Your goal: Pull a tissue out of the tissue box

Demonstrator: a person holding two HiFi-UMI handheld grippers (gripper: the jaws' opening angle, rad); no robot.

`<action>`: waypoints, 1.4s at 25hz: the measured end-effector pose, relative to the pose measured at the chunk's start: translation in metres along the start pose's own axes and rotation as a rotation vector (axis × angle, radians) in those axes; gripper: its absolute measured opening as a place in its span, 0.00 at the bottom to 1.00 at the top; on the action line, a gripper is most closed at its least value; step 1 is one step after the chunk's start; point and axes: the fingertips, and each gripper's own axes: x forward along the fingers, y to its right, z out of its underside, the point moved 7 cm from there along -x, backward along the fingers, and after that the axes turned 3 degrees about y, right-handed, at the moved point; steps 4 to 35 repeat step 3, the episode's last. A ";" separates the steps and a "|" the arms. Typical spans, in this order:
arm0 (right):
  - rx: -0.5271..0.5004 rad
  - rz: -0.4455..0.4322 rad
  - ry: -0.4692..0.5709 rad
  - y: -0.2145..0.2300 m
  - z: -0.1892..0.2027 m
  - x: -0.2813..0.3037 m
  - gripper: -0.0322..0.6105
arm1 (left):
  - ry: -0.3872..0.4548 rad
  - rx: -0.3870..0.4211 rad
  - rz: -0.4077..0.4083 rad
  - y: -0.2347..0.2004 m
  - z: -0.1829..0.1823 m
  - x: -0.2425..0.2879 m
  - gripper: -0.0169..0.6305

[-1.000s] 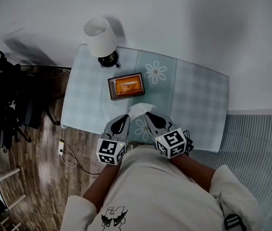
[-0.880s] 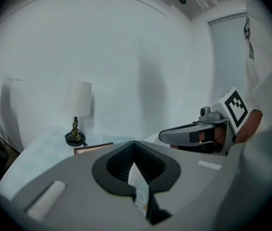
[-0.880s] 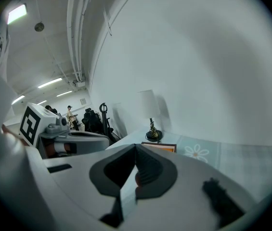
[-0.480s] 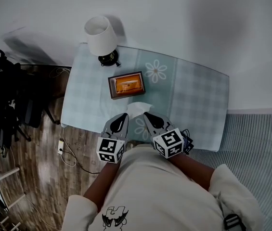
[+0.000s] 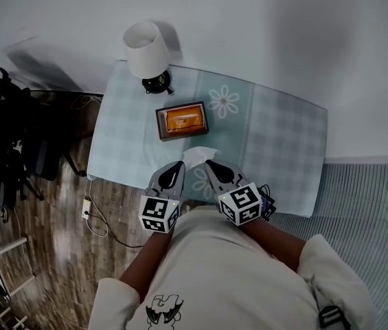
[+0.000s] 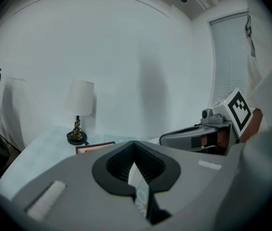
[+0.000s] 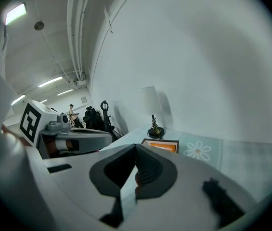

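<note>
The tissue box (image 5: 181, 121), dark wood with an orange top, stands on the pale blue checked tablecloth (image 5: 276, 136); it also shows as the box (image 6: 95, 147) in the left gripper view and the box (image 7: 161, 146) in the right gripper view. A loose white tissue (image 5: 199, 157) lies on the cloth near the front edge. Just behind it, close to the person's body, my left gripper (image 5: 178, 166) and right gripper (image 5: 207, 163) sit side by side, both pointing toward the box. The left gripper's (image 6: 135, 142) jaw tips meet. On the right gripper (image 7: 136, 146) they also meet. I see nothing clamped in either.
A white-shaded lamp (image 5: 147, 53) stands at the table's back left corner, behind the box. Dark equipment and a chair (image 5: 8, 150) crowd the wooden floor at the left, with a cable (image 5: 94, 215) near the table. A white wall rises behind the table.
</note>
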 end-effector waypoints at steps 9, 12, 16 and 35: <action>0.006 0.004 -0.003 0.000 0.000 0.002 0.07 | 0.002 -0.006 -0.001 -0.002 -0.001 -0.001 0.04; 0.006 0.004 -0.003 0.000 0.000 0.002 0.07 | 0.002 -0.006 -0.001 -0.002 -0.001 -0.001 0.04; 0.006 0.004 -0.003 0.000 0.000 0.002 0.07 | 0.002 -0.006 -0.001 -0.002 -0.001 -0.001 0.04; 0.006 0.004 -0.003 0.000 0.000 0.002 0.07 | 0.002 -0.006 -0.001 -0.002 -0.001 -0.001 0.04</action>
